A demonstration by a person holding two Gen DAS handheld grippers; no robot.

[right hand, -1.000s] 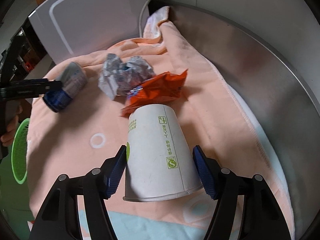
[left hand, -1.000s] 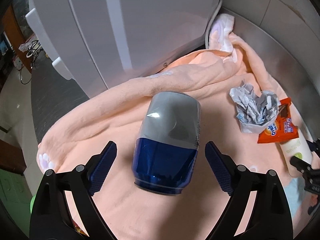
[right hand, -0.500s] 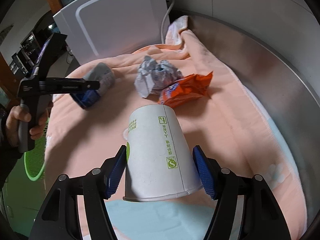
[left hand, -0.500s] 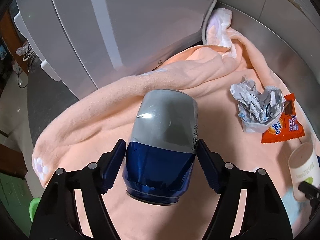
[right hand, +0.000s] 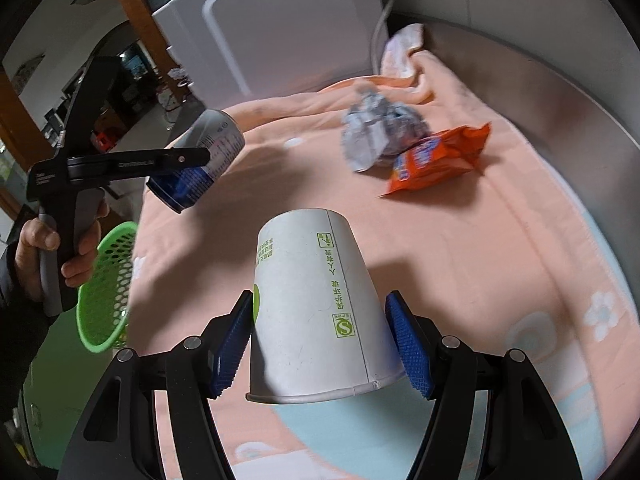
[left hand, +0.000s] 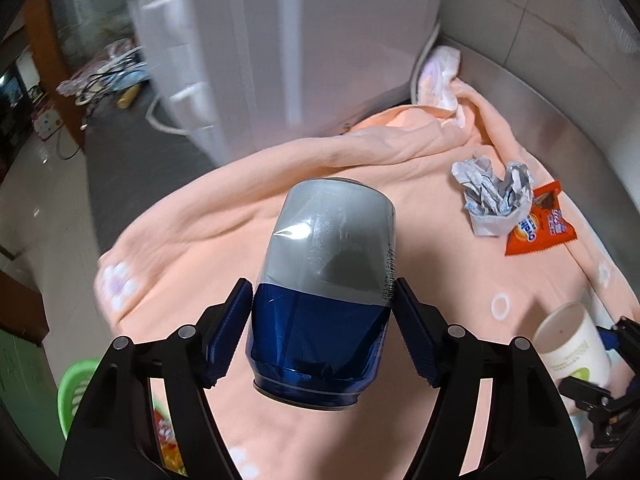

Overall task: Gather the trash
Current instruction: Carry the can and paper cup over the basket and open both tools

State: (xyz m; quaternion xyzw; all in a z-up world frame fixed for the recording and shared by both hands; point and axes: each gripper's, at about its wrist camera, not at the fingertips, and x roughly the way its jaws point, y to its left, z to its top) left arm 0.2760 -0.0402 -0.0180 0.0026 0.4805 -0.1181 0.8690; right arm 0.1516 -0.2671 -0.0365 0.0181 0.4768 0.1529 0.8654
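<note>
My left gripper (left hand: 322, 320) is shut on a dented blue and silver can (left hand: 324, 240), holding it clear above the peach blanket (left hand: 240, 208). In the right wrist view that can (right hand: 200, 160) hangs near the blanket's left edge, above a green basket (right hand: 106, 292). My right gripper (right hand: 320, 320) is shut on an upside-down white paper cup (right hand: 316, 300), lifted off the blanket. A crumpled grey paper wad (right hand: 380, 128) and an orange snack wrapper (right hand: 436, 160) lie together farther back on the blanket.
A white appliance (left hand: 300, 40) stands behind the blanket. A curved metal rim (right hand: 560, 92) bounds it on the right. A person's hand (right hand: 52, 252) grips the left tool's handle. The green basket (left hand: 76, 392) sits low at the left with some wrappers inside.
The left jaws closed onto the can and lifted it off the blanket toward the left edge. The right gripper carried the cup back from the wrapper and paper.
</note>
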